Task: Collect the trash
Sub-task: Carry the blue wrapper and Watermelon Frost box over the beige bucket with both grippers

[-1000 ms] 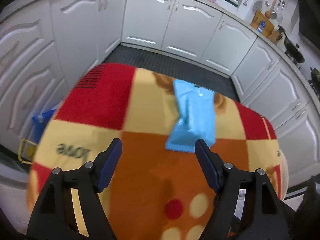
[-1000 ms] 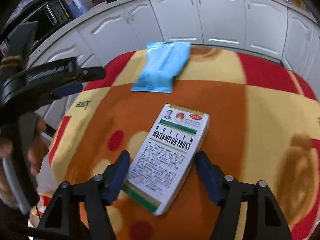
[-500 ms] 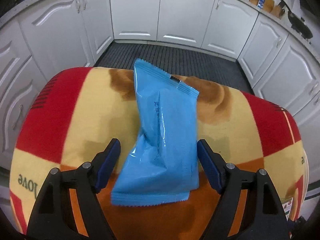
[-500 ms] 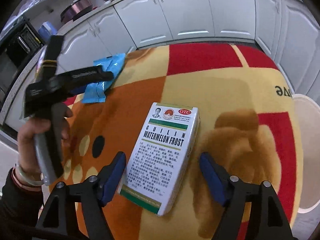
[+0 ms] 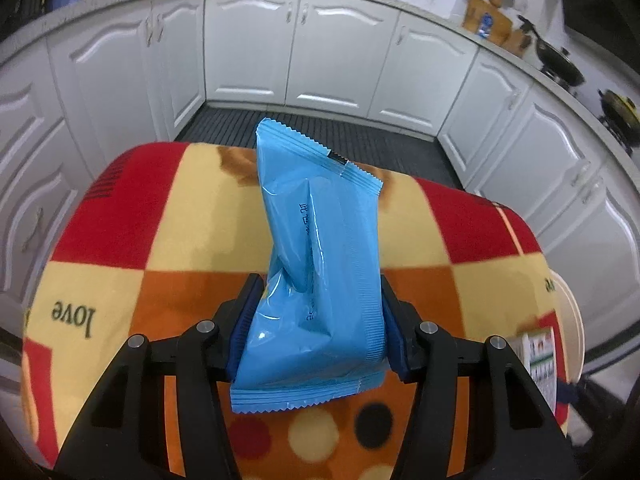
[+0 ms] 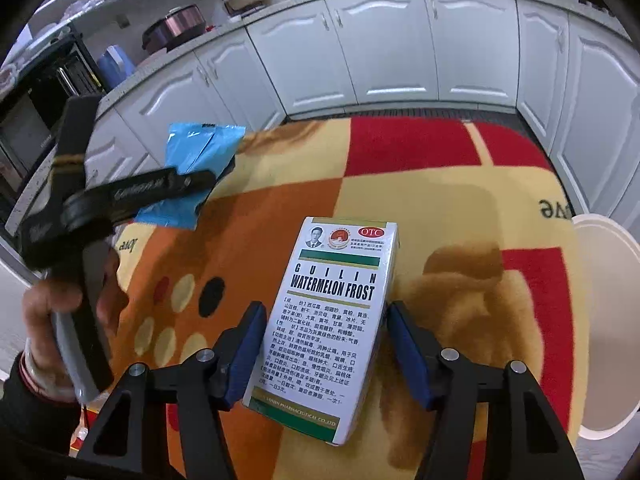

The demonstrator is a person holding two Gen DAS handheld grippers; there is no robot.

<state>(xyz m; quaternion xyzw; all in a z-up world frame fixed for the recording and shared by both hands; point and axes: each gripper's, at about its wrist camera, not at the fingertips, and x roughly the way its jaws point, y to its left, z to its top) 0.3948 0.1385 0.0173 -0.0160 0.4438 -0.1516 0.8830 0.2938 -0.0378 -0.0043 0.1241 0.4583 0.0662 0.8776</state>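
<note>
White kitchen cabinets (image 5: 336, 48) ring the table (image 5: 168, 248); the left hand-held gripper (image 5: 316, 320), just closing, clamps the blue packet (image 5: 320, 272), while the right hand-held gripper (image 6: 326, 344), jaws narrowing, straddles the medicine box (image 6: 332, 320).

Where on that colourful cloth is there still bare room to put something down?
Free: the red and yellow squares beyond the white medicine box, toward the cabinets, and the stretch on its right up to the white bin. Crowded: the left side, where the blue packet sits in the left gripper.

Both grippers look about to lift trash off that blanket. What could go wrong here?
The left gripper has just been closing on the soft blue packet, which is already buckling and may slip. The right gripper has been closing too; a gap remains beside the box, so lifting now could leave it behind.
</note>
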